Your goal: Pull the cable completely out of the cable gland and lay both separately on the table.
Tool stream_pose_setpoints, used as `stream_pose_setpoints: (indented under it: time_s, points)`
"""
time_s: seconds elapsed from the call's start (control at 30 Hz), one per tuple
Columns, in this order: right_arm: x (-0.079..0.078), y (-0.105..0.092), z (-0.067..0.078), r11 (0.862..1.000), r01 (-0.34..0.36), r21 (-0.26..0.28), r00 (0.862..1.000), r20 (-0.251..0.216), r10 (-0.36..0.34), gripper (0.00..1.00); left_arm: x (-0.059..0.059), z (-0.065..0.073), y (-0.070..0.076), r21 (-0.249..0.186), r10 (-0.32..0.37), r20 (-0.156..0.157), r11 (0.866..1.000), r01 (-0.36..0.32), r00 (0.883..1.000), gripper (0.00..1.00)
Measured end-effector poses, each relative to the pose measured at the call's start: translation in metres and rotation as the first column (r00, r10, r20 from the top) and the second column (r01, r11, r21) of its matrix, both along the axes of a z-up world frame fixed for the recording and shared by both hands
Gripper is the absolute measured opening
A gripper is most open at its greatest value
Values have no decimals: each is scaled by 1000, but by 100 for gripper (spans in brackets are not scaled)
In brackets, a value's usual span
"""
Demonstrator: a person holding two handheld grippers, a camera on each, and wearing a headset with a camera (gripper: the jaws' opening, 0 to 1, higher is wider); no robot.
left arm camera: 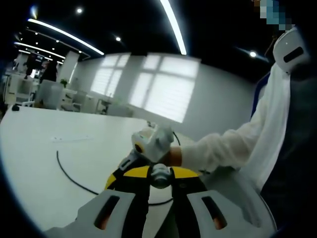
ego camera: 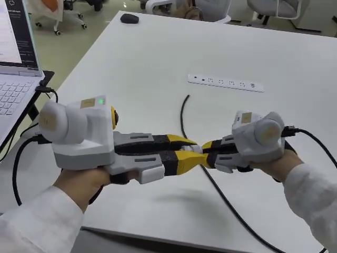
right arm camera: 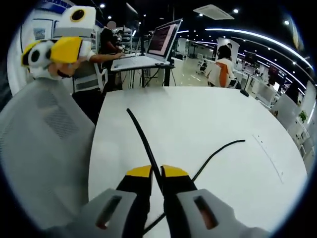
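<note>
Black cable point(right arm camera: 144, 144) sits clamped in the right tool point(right arm camera: 157, 174), cable gland point(left arm camera: 161, 176) clamped in the left tool point(left arm camera: 159, 173); extraction is in hand, likely needing a straight pull apart.

Head view: bright, even overhead light; soft shadow on the desk point(ego camera: 174, 199). 2 gripper views: strong fisheye bending at edges, ceiling strip lights point(left arm camera: 173, 27) glaring, windows point(left arm camera: 163, 89) overexposed. Focus adequate.

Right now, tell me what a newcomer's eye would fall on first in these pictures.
The two yellow-tipped grippers meet nose to nose above the white table: the left gripper is shut on a small grey cable gland, and the right gripper is shut on the black cable. That cable trails across the tabletop, with a white power strip lying beyond it.
</note>
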State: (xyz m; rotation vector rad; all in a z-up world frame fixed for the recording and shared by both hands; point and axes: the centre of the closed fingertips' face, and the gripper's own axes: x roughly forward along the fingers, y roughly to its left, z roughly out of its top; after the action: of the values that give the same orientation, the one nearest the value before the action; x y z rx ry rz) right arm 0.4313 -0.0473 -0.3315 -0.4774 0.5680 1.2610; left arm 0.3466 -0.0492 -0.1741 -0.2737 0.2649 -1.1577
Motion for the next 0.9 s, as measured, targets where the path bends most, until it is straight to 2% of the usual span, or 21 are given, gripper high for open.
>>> stream_pose_setpoints:
  time_s: [0.1,0.17,0.2,0.27,0.53,0.73,0.9]
  points:
    - [-3,5,-17,1000,11,-15,999,-40,-12,5,1,0,1,-2,5,-4,1000,-5,1000,17]
    - [-5,6,-28,999,14,-51,998,-59,-17,5,1,-1,1,-1,6,-6,1000,-6,1000,17]
    - [-7,7,-34,997,8,-78,998,-56,-13,5,1,-1,2,0,6,-7,1000,-6,1000,17]
    - [-10,10,-42,995,-1,-97,998,-59,-4,5,2,-1,2,-2,7,-10,1000,-7,1000,17]
    - [-19,10,-58,990,-11,-141,998,-66,2,6,4,-7,2,8,8,-24,1000,-8,1000,17]
    - [-24,6,-68,988,-4,-152,996,-88,-10,6,6,-9,3,13,13,-33,1000,-13,999,17]
    - [-29,3,-76,985,-10,-171,996,-88,-6,6,8,-10,4,12,25,-42,1000,-25,999,17]
